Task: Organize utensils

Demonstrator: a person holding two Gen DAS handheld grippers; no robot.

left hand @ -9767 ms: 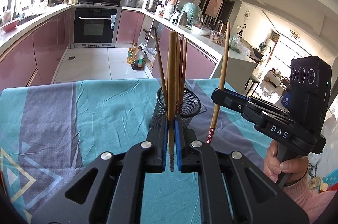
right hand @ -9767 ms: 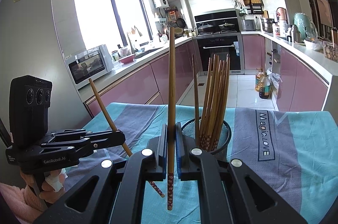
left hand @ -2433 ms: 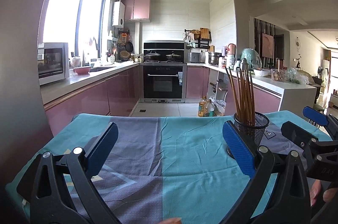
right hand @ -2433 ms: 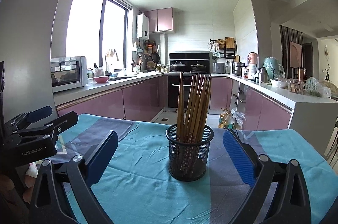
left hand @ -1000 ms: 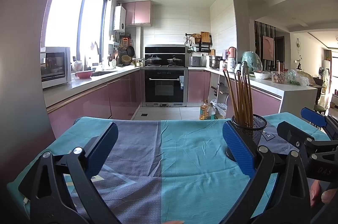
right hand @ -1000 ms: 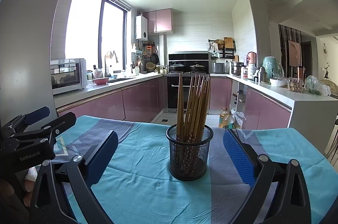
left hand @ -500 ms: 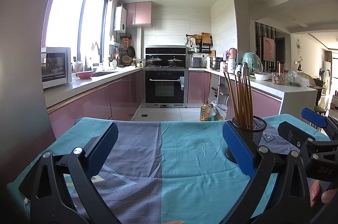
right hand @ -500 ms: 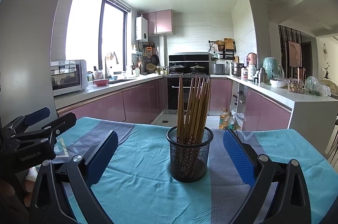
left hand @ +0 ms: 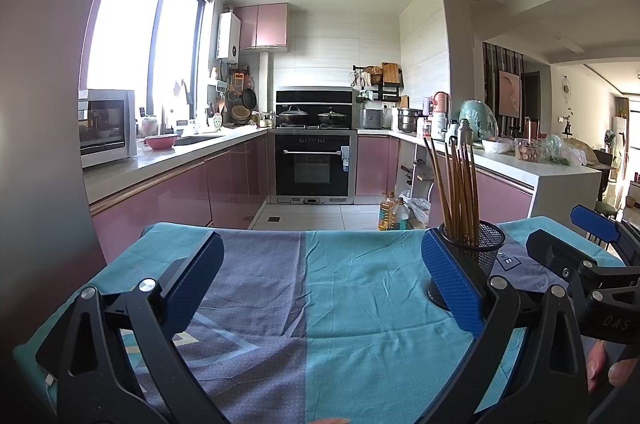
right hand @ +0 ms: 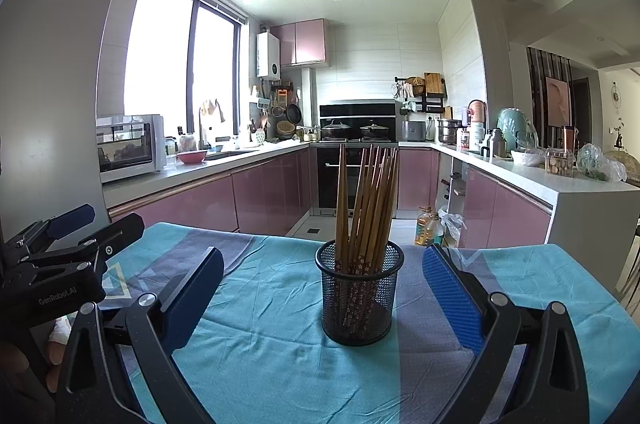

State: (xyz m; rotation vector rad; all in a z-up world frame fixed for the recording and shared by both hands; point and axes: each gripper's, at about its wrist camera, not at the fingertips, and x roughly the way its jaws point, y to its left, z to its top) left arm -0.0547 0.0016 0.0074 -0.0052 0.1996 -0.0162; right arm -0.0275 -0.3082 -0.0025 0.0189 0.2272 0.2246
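Your table's teal-and-grey cloth (right hand: 280, 352) lies spread under both tools. Your left gripper (left hand: 320, 276) and right gripper (right hand: 322, 284) each have jaws spread wide, holding nothing. The black mesh holder (right hand: 359, 298) stands upright between the right gripper's fingers, untouched, with the wooden chopsticks (right hand: 366, 201) bundled inside it, leaning slightly.

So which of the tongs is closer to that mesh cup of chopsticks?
Right. The right tongs face the mesh cup head-on, open; the left tongs sit off to its left.
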